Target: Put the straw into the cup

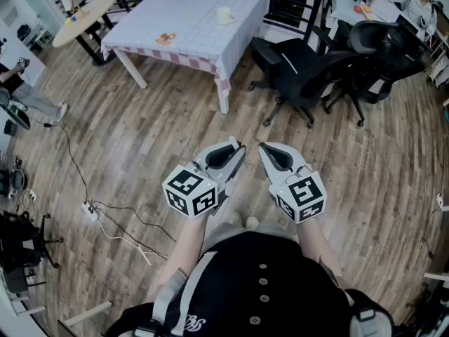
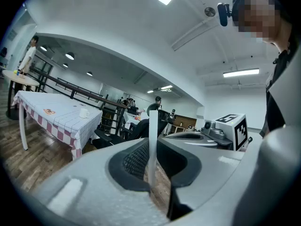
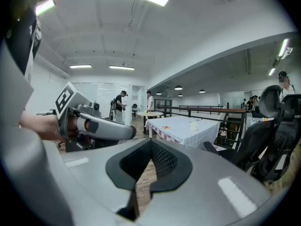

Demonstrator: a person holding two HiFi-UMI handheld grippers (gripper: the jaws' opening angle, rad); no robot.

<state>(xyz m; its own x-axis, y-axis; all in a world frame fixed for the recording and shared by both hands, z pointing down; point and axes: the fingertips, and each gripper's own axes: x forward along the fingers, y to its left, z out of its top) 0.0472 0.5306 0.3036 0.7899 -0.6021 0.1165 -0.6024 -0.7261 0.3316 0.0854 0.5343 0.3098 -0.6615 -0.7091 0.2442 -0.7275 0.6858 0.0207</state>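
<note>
1. L gripper [image 1: 237, 152]: jaws nearly closed, pinching the straw [image 2: 153, 145]. It stands upright betw. the pads, most of its length above the grip.
2. R gripper [image 1: 263, 148]: jaws closed tip to tip, nothing in them. It sits just beside the L one, at its 3 o'clock.
3. Cup [image 1: 224, 15] is on the table [image 1: 189, 12], at 12 o'clock from both grippers and well apart from them, w/ open floor [image 1: 140, 139] between.
4. Risk: the straw is thin and held low, so it may tilt or slip in the pads on approach and its tip may miss the cup mouth.
5. Risk: the cup looks light and nothing steadies it, so a poke at the rim could tip it. The office chair [image 1: 302, 69] at 1 o'clock crowds that table corner.
</note>
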